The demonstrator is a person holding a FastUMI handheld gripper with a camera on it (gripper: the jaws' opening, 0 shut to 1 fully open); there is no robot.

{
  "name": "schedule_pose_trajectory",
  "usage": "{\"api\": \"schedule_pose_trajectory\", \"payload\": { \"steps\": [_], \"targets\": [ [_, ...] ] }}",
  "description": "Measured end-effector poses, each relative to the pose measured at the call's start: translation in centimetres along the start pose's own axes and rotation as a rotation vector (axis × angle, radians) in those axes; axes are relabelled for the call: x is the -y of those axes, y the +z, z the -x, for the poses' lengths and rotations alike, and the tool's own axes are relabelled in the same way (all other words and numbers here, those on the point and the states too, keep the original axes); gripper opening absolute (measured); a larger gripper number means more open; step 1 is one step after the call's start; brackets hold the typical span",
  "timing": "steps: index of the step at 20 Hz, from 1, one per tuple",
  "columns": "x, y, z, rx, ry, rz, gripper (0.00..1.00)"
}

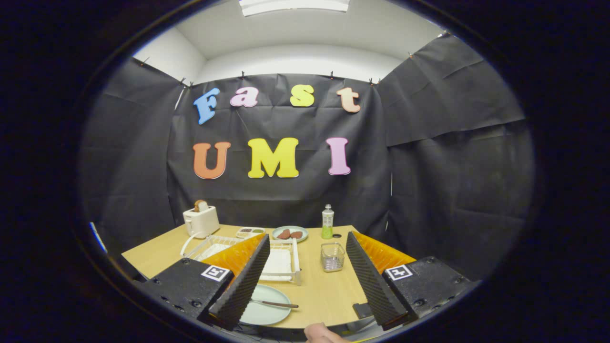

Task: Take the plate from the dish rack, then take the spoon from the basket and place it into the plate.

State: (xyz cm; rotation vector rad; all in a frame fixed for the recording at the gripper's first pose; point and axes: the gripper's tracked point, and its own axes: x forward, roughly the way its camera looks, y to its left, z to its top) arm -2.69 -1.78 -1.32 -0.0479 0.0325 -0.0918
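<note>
Gripper view looks across a wooden bench (329, 290) that carries everything in the booth. Largest on it is the white wire dish rack (281, 262), sitting just ahead of the left finger and partly hidden behind it. Far and to the left stands a white toaster (201, 220) with a slice of bread showing at the top. Nearer than the rack, close to the bench's near edge, lies the pale green plate (267, 312), its left part covered by the left finger. A second plate with brown food (289, 233) sits at the far side, with a small tray (249, 232) to its left and a green bottle (327, 222) to its right. A clear basket (332, 257) stands between the fingers and beyond them, toward the right one. The spoon (275, 303) rests on the pale green plate, its long axis running left to right, the right end out over the rim.

The tongs (307, 312) are spread wide apart and grip nothing. Plate and spoon lie low and left of their midline, beside the left finger. Judged from this layout, the spoon is already in the plate and the task looks essentially finished. A fingertip (320, 333) shows at the near edge.
</note>
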Motion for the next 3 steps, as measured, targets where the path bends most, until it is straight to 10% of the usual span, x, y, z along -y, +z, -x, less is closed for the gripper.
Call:
{"api": "schedule_pose_trajectory", "payload": {
  "steps": [3],
  "targets": [
    [-0.04, -0.26, -0.36, 0.000, -0.005, 0.008, 1.00]
  ]
}}
